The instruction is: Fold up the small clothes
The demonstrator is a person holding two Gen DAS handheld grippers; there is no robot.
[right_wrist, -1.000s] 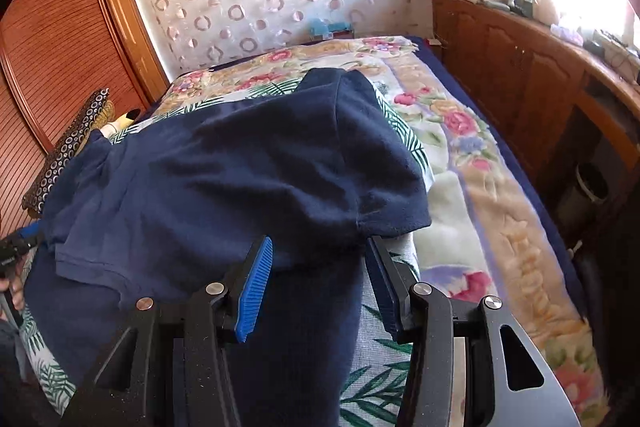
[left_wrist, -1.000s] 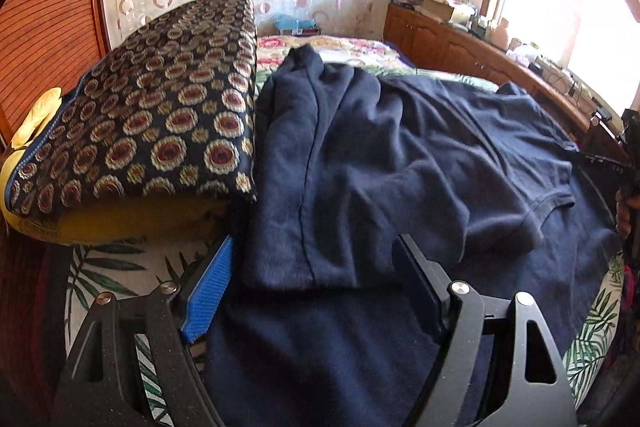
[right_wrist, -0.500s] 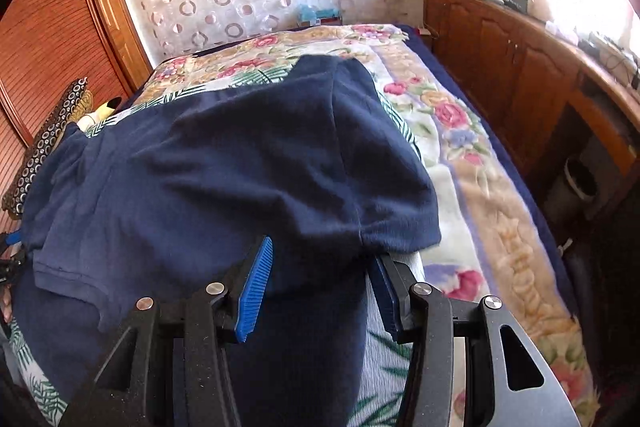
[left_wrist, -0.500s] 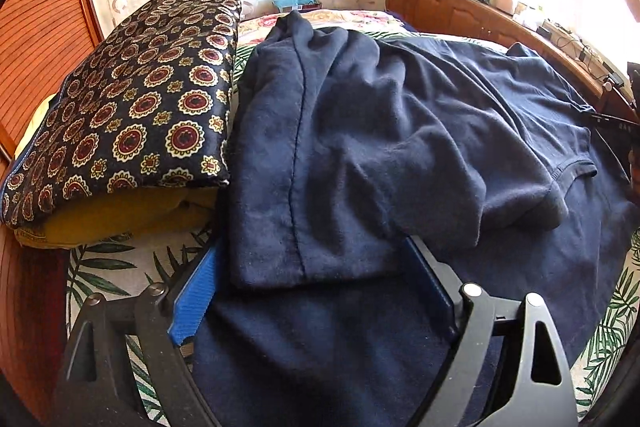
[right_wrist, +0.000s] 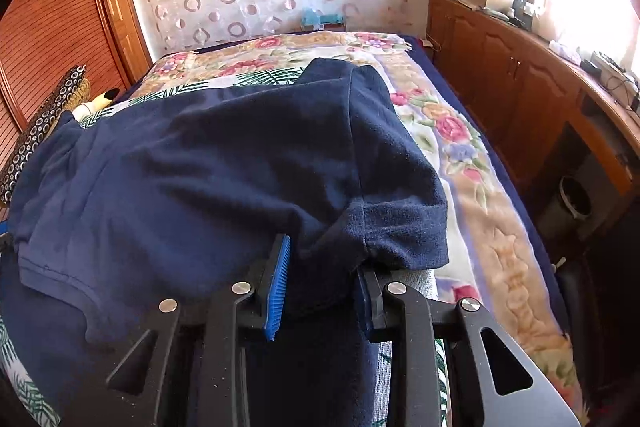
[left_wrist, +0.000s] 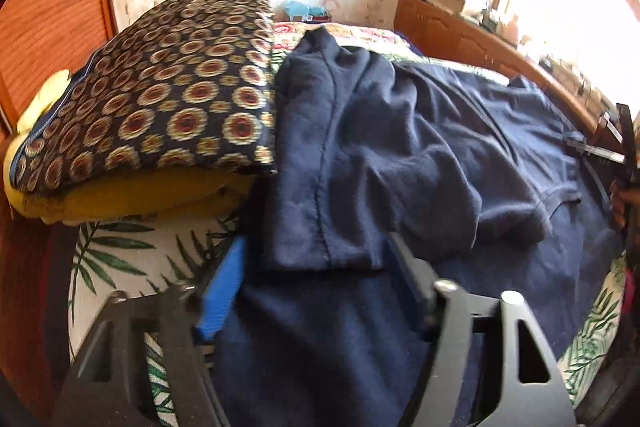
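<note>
Right gripper (right_wrist: 320, 287) is closing on a bunched sleeve of the navy T-shirt (right_wrist: 224, 163); left gripper (left_wrist: 316, 279) is closing around the other sleeve hem. The shirt lies on the floral bed (right_wrist: 460, 147), beside a patterned pillow (left_wrist: 160, 87).

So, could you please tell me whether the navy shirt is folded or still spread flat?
Partly folded: the navy shirt has its upper half doubled over its lower part, sleeves loose.

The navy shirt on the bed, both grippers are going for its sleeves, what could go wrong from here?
The left gripper is closing around a thick folded sleeve of the navy shirt; it might pinch the layer underneath too. The right gripper is closing on bunched cloth, so that fold could come out lopsided. The patterned cushion touches the shirt's edge and may snag it.
</note>
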